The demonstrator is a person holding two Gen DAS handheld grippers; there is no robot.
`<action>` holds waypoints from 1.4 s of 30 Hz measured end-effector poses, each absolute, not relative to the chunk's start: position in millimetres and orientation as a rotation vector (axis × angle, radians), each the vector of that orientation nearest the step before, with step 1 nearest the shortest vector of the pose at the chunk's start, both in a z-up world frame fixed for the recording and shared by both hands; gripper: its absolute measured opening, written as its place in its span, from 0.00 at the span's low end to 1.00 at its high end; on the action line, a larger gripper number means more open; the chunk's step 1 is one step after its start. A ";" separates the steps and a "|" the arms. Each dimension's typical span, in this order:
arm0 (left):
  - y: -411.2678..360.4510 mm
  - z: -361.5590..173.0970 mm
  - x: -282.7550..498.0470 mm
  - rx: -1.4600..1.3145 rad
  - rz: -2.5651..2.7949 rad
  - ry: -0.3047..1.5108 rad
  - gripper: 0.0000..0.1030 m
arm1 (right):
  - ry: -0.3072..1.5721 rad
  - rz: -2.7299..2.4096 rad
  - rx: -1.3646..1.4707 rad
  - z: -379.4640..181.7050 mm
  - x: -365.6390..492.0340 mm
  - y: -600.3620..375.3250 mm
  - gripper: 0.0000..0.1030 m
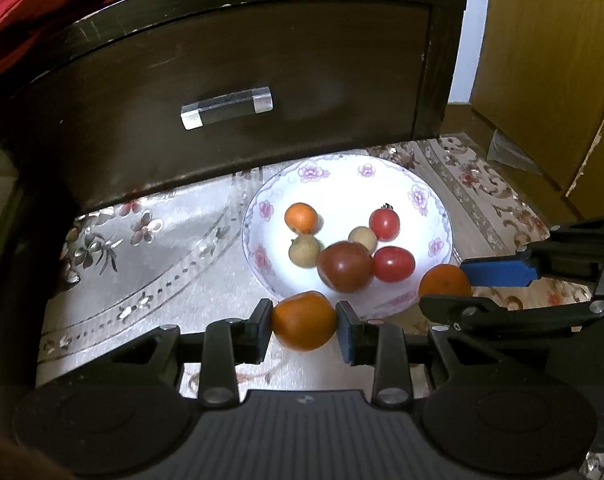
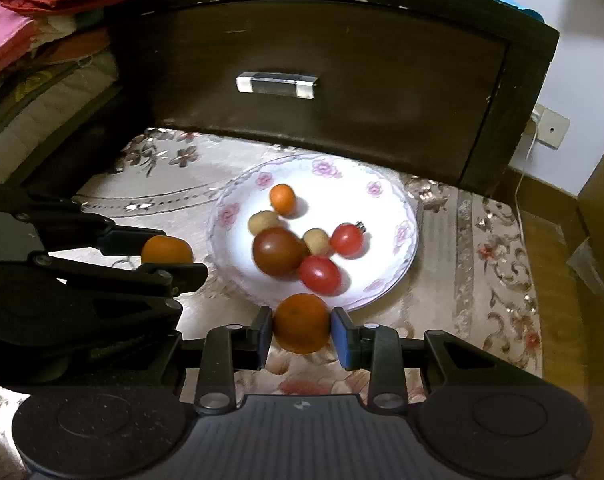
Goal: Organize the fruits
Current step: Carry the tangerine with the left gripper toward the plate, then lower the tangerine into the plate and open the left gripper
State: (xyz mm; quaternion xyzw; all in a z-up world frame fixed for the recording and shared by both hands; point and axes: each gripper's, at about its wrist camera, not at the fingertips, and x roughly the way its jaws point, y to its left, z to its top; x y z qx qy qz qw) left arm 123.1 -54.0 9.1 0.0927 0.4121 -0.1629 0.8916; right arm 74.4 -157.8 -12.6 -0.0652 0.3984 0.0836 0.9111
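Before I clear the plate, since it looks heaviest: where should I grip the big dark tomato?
Grip the dark tomato across its widest middle, coming from above. It is round and crowded by a red tomato and a pale fruit, so side approaches are blocked.

A dark wooden drawer front [image 1: 238, 92] with a clear acrylic handle [image 1: 227, 107] rises at the far side, its top edge chipped pale in spots. The floral tablecloth [image 1: 150, 264], beige with silvery flowers and scrolls, is lit brightly from above near the middle. Red fabric [image 1: 34, 12] is heaped at the far left. On the right stands a yellow-brown wooden cabinet [image 1: 550, 60], with a pale wall [image 2: 582, 40] and a white wall socket [image 2: 552, 128] behind.
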 end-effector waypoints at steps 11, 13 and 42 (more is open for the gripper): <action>-59.4 9.0 142.8 0.193 -0.332 0.840 0.37 | 0.775 0.143 -0.168 -11.1 88.1 -157.7 0.28; -61.0 8.5 147.7 0.190 -0.332 0.837 0.37 | 0.773 0.135 -0.165 -11.5 92.0 -159.4 0.29; -71.9 -7.9 200.4 0.146 -0.332 0.840 0.37 | 0.730 0.121 -0.188 -22.9 143.1 -173.5 0.30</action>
